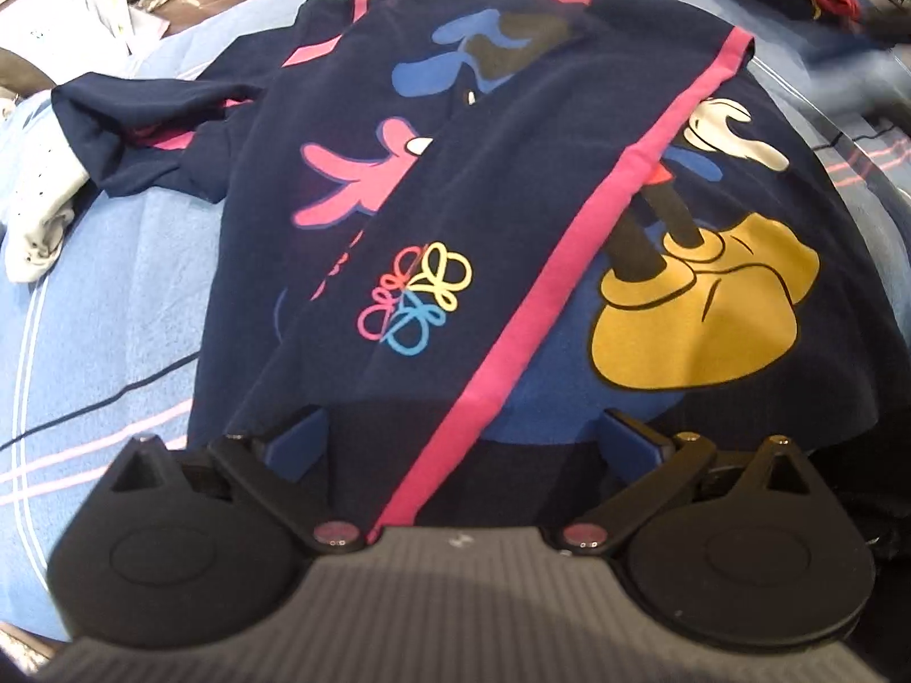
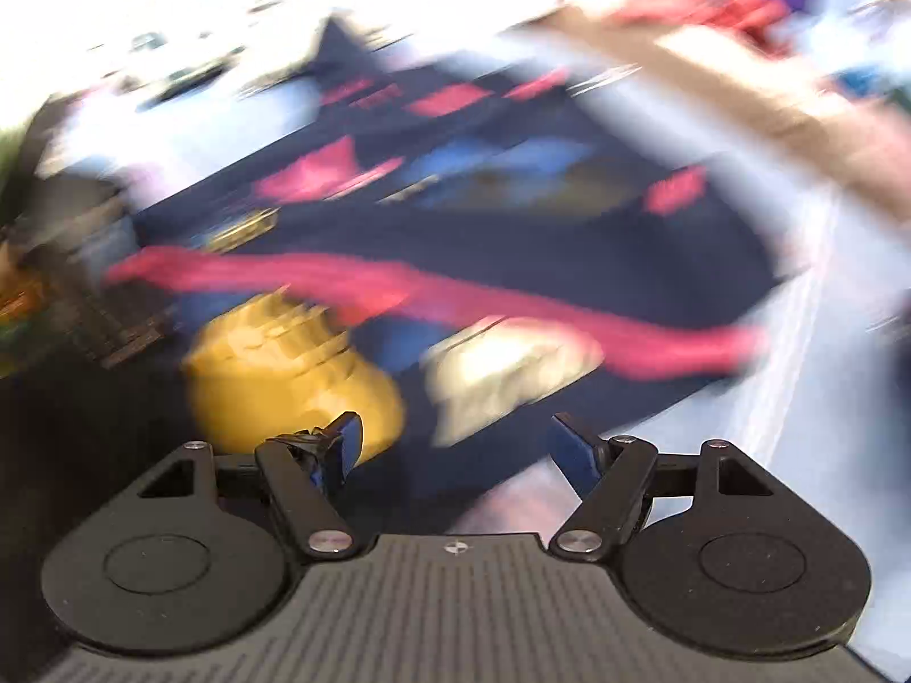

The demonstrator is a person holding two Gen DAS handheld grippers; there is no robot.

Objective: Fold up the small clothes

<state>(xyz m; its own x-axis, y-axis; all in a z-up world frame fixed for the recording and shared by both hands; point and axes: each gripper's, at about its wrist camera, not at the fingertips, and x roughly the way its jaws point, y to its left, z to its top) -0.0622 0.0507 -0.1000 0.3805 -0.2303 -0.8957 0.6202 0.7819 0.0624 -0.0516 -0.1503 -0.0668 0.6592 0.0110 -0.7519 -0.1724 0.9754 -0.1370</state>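
1. Here, my left claw: jaws spread wide, blue pads apart, nothing gripped. Navy cloth lies below the gap between them.
2. Navy T-shirt: spread flat directly ahead of my left claw, its near hem at the fingertips. One side is folded over the front, so its pink stripe runs diagonally away from between my jaws.
3. Prints on the shirt: a small multicoloured flower logo just ahead and left; yellow cartoon shoes ahead and right.
4. Blue striped bedcover: under the shirt, showing left of my claw.
5. Pale garment: far left, beside the shirt's sleeve.
6. My right claw: jaws likewise wide, empty. Its view is badly blurred; the same shirt lies ahead of it.
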